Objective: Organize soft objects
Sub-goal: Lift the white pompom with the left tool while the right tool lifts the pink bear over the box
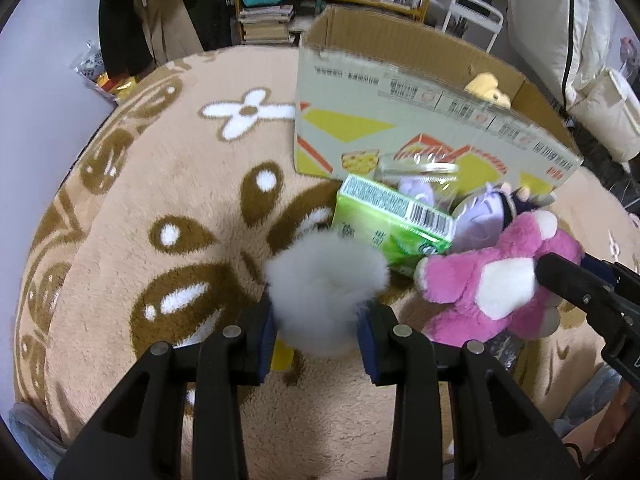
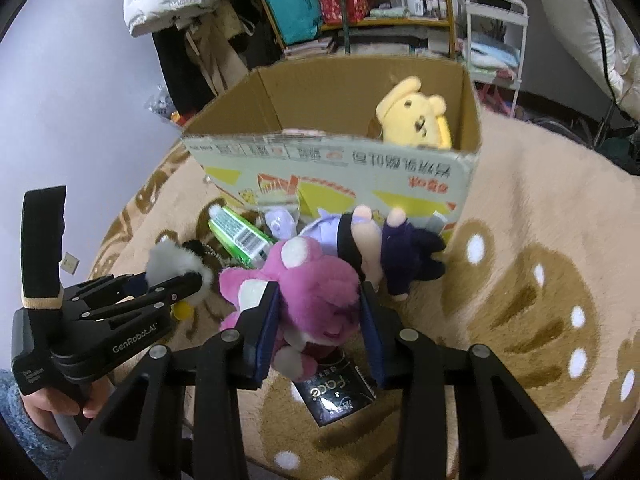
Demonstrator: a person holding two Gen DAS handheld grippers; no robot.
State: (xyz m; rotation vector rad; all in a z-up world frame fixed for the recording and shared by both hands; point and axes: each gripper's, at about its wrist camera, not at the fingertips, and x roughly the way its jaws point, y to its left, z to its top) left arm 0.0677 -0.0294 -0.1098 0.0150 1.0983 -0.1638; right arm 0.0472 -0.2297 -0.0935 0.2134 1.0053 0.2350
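My left gripper [image 1: 318, 316] is shut on a fluffy white plush [image 1: 326, 280], held just above the beige blanket; the same gripper [image 2: 188, 280] and white plush [image 2: 168, 260] show at the left of the right wrist view. My right gripper [image 2: 320, 316] is shut on a pink plush bear [image 2: 316, 284], which also shows at the right of the left wrist view as the pink bear [image 1: 496, 276]. Behind them stands an open cardboard box [image 2: 332, 160] with a yellow plush [image 2: 412, 116] inside. A doll in purple and dark clothes [image 2: 384, 248] lies against the box front.
A green carton [image 1: 392, 220] and a clear packet with a lilac item [image 1: 416, 188] lie before the box [image 1: 400, 120]. A black packet [image 2: 336, 392] lies under the pink bear. Shelves, hanging clothes and a white rack stand beyond the blanket [image 1: 160, 200].
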